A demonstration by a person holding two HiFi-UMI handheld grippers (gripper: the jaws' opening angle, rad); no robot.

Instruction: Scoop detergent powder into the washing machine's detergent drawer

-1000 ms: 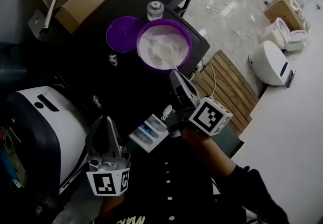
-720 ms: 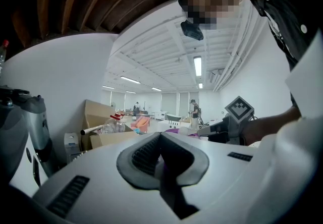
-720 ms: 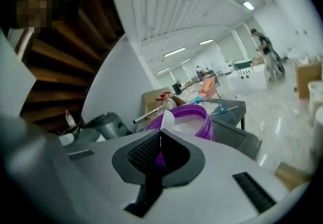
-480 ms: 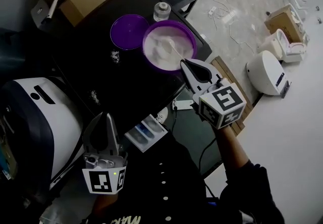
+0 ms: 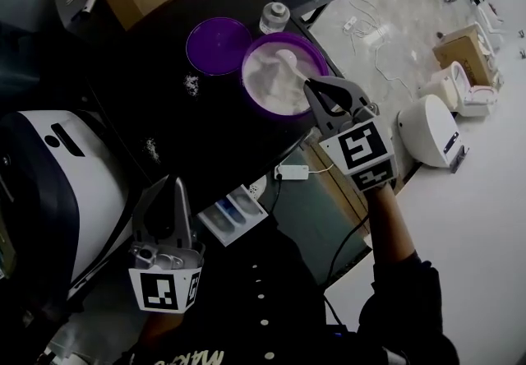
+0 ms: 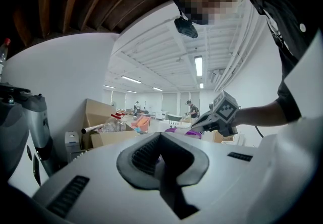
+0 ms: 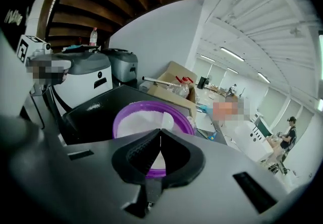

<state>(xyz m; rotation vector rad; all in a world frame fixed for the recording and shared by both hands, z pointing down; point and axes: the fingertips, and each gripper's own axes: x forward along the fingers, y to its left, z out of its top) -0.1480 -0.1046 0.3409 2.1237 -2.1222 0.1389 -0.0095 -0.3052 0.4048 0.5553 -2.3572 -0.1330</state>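
One claw has not budged. Nearest the person, the left claw hangs closed and empty just left of the pulled-out detergent drawer, same as a second ago. Back then the right claw was down at that drawer with the white scoop. It has since swung away and rolled over. It now sits farther off, above the purple tub of powder on the black tabletop, jaws pinched on the scoop's handle. I judge that one load has gone into the drawer and another is about to be dug. Beyond the tub lies its purple lid.

As for writing, the cubes carry only square markers. Pale letters on the person's shirt are cut off by the frame edge, and no brand can be read on tub or drawer.
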